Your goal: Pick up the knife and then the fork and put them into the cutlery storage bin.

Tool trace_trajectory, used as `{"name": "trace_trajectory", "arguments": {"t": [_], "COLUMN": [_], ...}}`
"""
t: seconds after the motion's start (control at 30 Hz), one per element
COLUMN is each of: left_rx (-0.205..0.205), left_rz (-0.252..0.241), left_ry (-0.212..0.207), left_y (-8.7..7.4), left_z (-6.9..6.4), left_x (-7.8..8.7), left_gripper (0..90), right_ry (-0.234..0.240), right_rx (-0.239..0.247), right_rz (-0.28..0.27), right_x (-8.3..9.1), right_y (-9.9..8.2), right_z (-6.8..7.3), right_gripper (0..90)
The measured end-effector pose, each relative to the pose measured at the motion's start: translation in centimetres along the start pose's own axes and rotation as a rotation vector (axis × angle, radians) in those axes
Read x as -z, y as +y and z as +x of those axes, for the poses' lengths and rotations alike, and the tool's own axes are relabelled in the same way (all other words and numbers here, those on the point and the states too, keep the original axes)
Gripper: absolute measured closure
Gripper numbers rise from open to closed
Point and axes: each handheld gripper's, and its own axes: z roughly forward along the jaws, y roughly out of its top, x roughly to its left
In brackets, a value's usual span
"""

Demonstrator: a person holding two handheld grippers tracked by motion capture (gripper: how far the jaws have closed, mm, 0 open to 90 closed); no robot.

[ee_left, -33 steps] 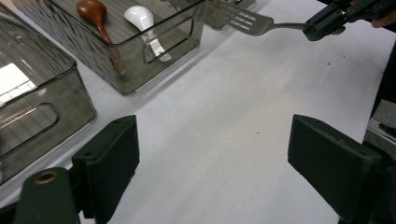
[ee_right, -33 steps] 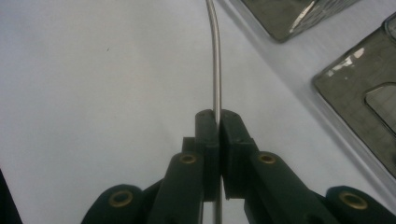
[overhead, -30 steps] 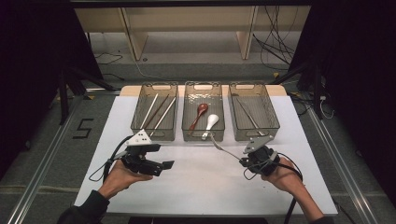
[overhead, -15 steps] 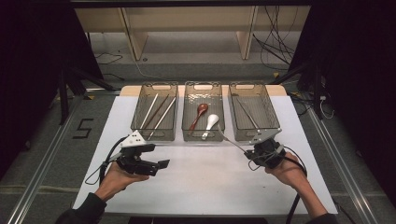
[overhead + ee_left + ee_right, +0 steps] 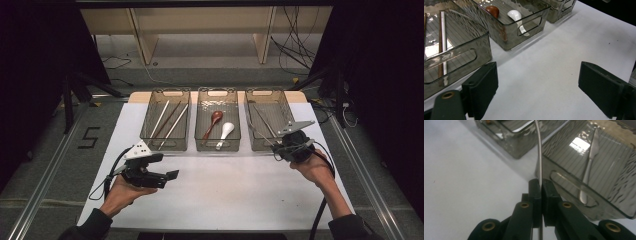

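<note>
My right gripper (image 5: 276,148) is shut on the handle of a thin metal utensil (image 5: 260,135), which slants up and left from the jaws over the front left corner of the right-hand bin (image 5: 262,93). In the right gripper view the handle (image 5: 539,150) rises edge-on from the closed gripper (image 5: 540,185), beside the bin's front wall (image 5: 574,190); its far end is out of frame. A metal knife (image 5: 590,162) lies inside that bin. My left gripper (image 5: 169,176) hovers open above the white table (image 5: 235,190), nothing between its jaws (image 5: 536,82).
Three smoky clear bins stand in a row at the table's far side. The left bin (image 5: 165,93) holds chopsticks (image 5: 167,120). The middle bin (image 5: 217,93) holds a brown spoon (image 5: 214,120) and a white spoon (image 5: 226,131). Shelving and cables lie beyond the table.
My right gripper has carried the metal utensil up and to the right, from the table in front of the middle bin to the right bin's front edge. The left gripper has stayed put.
</note>
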Motion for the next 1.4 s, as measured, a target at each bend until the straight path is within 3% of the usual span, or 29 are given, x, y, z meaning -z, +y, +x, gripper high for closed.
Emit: {"name": "trace_trajectory", "arguments": {"t": [0.5, 0.9, 1.4], "left_rx": [-0.006, 0.001, -0.008], "left_rz": [-0.04, -0.043, -0.033], "left_ry": [0.009, 0.01, 0.004], "left_y": [-0.3, -0.3, -0.2], "left_z": [-0.1, 0.0, -0.2], "left_x": [0.3, 0.2, 0.1], "left_gripper": [15.5, 15.4, 15.4], "right_ry": [-0.062, -0.115, -0.126], "right_rx": [-0.132, -0.253, -0.293], "right_rz": [-0.003, 0.034, 0.063], "right_x": [-1.8, -3.3, -5.3], "right_y": [3.4, 4.3, 5.8], "right_z": [-3.9, -7.0, -6.8], "right_gripper": [87.5, 87.4, 87.3]}}
